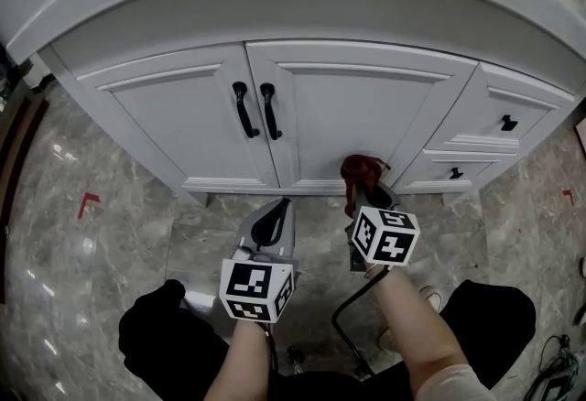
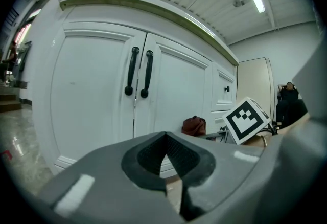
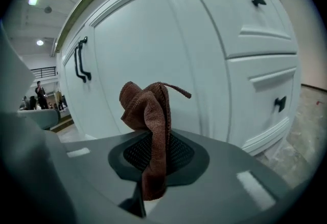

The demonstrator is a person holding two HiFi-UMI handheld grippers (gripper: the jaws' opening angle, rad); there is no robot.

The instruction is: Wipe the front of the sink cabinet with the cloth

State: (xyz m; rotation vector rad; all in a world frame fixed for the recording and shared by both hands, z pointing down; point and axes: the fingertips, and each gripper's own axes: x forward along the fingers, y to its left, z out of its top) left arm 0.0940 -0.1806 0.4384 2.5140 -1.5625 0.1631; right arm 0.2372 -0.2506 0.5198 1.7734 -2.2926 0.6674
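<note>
The white sink cabinet [image 1: 330,106] curves across the head view, with two doors, black handles [image 1: 256,110] and drawers at the right. A reddish-brown cloth [image 1: 359,172] is bunched in my right gripper [image 1: 364,193], which is shut on it low by the right door's bottom edge. In the right gripper view the cloth [image 3: 148,120] stands up from the shut jaws, close to the door [image 3: 153,59]; whether it touches the door I cannot tell. My left gripper [image 1: 273,223] is shut and empty, held back over the floor. From the left gripper view the cloth [image 2: 194,126] shows at the right.
Grey marbled floor tiles [image 1: 101,234] lie in front of the cabinet, with a red tape mark [image 1: 88,201] at the left. The right-hand drawers carry small black knobs [image 1: 507,124]. A black cable [image 1: 343,330] trails by my knees.
</note>
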